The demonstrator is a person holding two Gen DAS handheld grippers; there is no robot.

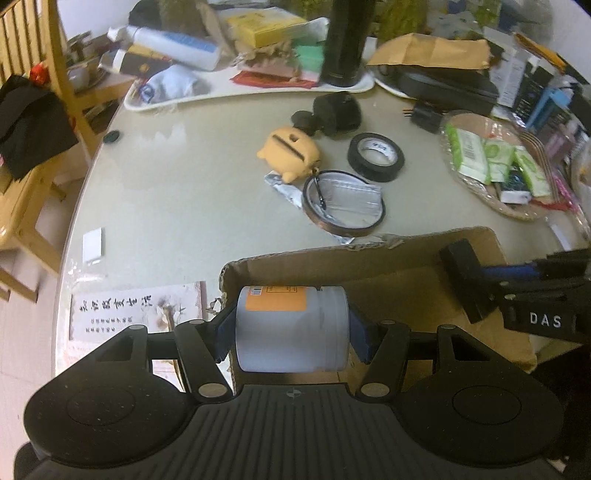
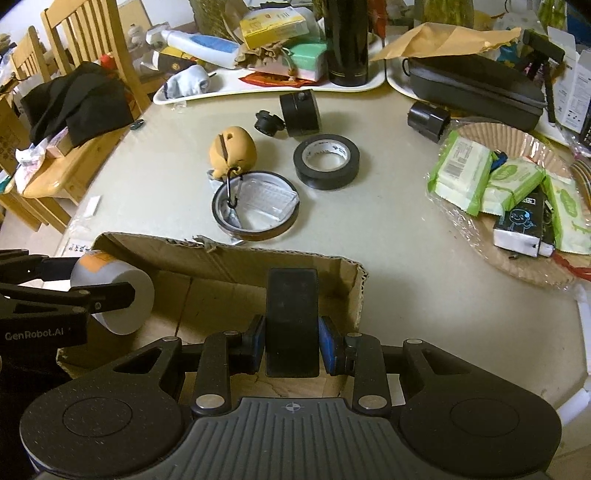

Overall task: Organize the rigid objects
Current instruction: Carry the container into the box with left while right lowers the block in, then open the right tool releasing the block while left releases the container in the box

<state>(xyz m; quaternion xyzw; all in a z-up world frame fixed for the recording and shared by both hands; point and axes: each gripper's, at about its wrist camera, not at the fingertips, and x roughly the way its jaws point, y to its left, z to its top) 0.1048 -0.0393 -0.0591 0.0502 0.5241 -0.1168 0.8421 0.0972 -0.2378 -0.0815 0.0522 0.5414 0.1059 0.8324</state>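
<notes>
Left claw closed from both sides on a white jar with an orange label, blue pads pressing its lid end and its bottom end, the jar lying sideways between the fingers. Held above the left part of an open cardboard box at the near edge of the table; whether touching the box floor, cannot tell. Right claw shut tight on a flat black block, pads on its two long sides, the block sticking out forward over the right part of the same box. In the right wrist view, the jar seen at the left, well apart from the black block, both within the box walls. Beyond the far wall of the box, on the table: a thin brown tape ring lying over a clear plastic packet, just beside it a yellow soft case with a black clip reaching into the ring, and to the right a thick black tape roll. Farther still, a small black cylinder and a black knob near each other. At the right, a woven basket with green tissue packs. At the far edge, white trays with clutter and a tall dark bottle. At the left, wooden chairs with black cloth.
</notes>
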